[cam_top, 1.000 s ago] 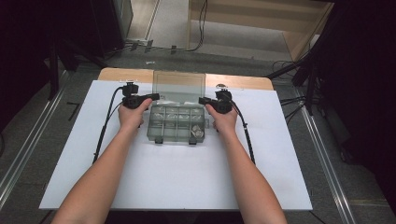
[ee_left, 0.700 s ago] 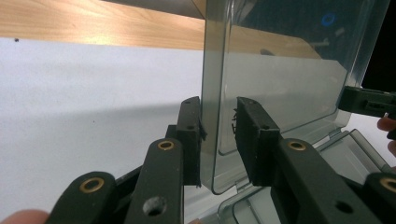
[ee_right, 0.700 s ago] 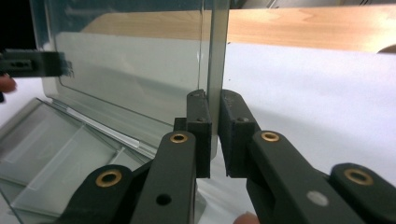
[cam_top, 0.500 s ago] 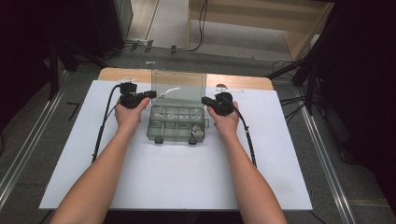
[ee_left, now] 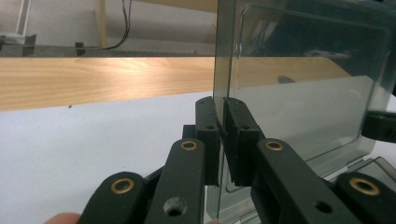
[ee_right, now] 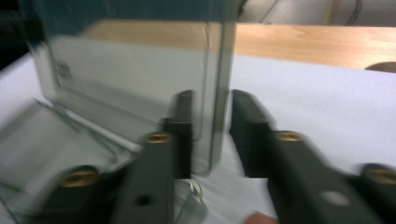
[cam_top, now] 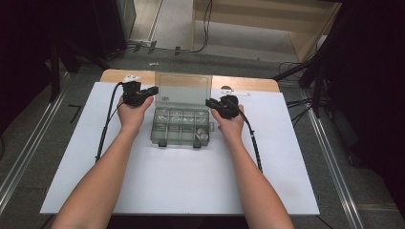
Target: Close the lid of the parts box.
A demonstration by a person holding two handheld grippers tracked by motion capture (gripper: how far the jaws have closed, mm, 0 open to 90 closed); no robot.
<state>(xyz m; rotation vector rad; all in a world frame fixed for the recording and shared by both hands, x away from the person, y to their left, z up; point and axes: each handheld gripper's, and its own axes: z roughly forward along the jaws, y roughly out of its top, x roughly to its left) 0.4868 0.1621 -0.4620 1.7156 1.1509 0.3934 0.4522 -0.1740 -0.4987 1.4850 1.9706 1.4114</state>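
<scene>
While the clear box point(cam_top: 180, 125) sits open on the white sheet point(cam_top: 157, 181), the left gripper point(ee_left: 223, 135) pinches its raised lid point(ee_left: 299, 93), and the right gripper point(ee_right: 212, 135), just loosening, straddles the lid's other edge.

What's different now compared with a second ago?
The left gripper has just been closing and now pinches the edge of the upright clear lid. The right gripper has just been opening: its fingers straddle the lid's other edge with a gap showing. The compartment box and both hands have hardly shifted on the white sheet.
</scene>
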